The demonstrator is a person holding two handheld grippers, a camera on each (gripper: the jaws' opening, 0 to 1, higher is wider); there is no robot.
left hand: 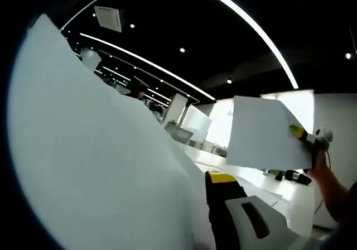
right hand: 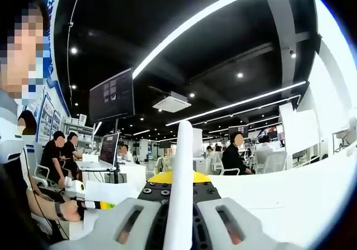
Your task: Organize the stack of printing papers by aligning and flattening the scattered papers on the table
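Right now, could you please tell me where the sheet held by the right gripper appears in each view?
Left gripper view: the sheet right of centre, seen flat, its right edge pinched by the right gripper.
Right gripper view: bottom centre, edge-on between its fingers. The left gripper holds another sheet.
Shared landmark: the long ceiling light strip.

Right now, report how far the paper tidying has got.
Done: nothing looks finished; no aligned stack is in sight. In hand: both grippers are raised, each shut on paper. The left gripper grips a white sheet; the right gripper grips another sheet, seen edge-on between its jaws. Left: bringing them together, squaring edges, laying them flat on the table.
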